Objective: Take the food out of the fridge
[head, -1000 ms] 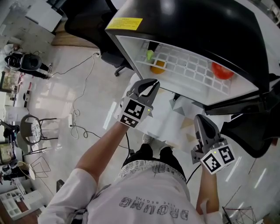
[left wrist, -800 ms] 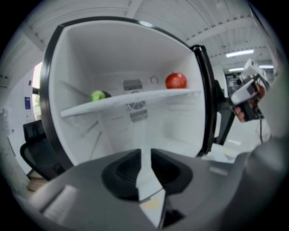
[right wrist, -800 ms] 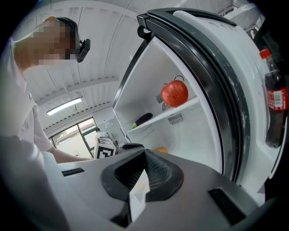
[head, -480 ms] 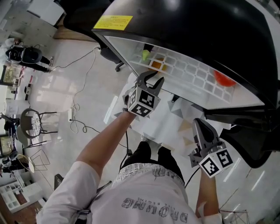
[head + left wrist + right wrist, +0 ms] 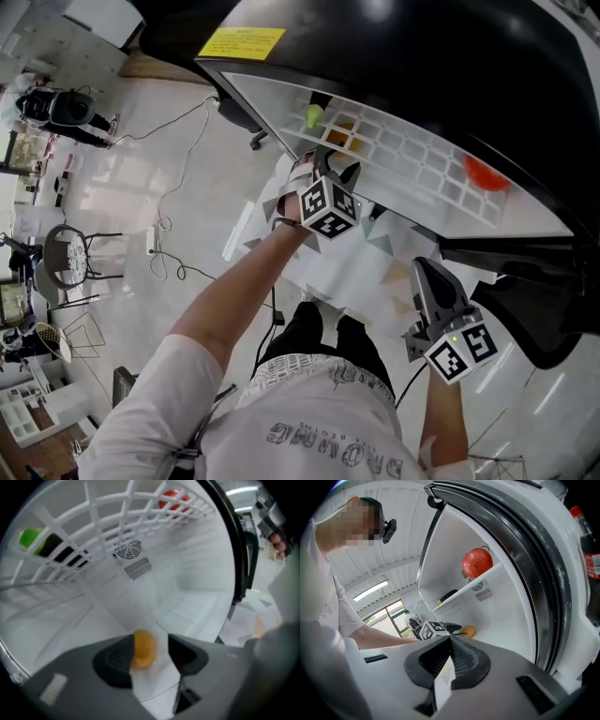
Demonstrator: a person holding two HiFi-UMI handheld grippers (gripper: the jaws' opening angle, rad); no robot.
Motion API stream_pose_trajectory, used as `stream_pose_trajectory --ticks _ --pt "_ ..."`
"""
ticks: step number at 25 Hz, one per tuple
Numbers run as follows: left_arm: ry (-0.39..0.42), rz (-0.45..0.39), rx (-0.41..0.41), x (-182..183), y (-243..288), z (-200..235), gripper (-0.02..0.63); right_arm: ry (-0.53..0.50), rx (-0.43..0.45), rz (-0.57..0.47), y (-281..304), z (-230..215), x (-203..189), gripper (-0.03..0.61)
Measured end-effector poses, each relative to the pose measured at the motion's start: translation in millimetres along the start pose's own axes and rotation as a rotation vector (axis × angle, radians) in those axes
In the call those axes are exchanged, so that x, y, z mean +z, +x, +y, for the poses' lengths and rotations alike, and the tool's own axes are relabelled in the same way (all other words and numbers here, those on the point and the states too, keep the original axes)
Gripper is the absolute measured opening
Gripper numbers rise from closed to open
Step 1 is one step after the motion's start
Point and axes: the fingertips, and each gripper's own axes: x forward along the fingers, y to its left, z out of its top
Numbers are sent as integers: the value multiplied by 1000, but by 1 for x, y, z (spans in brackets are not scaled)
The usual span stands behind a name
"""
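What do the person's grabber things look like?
The left gripper and right gripper are grey plastic, each carrying a white cube with black square markers. The right's pads are black and ribbed. The shirt is white and short-sleeved. The left's jaws have just been opening, with orange food between them.

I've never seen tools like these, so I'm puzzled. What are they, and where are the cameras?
A person holds a grabbing tool in each hand. One camera sits on their head and looks down; one rides on each tool. They face a small open white fridge. A round red fruit and something green lie on its white wire shelf. The fingers of the left gripper have just been opening, with a small round orange fruit on the fridge floor between them, not squeezed. The right gripper is shut.
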Motion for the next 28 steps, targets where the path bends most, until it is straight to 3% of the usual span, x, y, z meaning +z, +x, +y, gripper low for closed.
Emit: stream_pose_trajectory --ticks 12,19,25,28 --pt "26 197 89 -18 32 0 281 19 1 20 -16 -3 -21 -12" --pt "-24 304 132 -27 48 8 291 42 4 27 -24 -7 -31 -12" --pt "17 322 188 -31 51 12 287 54 -2 29 -31 -13 -35 -12" --pt "20 307 227 -29 51 17 230 60 -5 31 -32 -15 -38 -12"
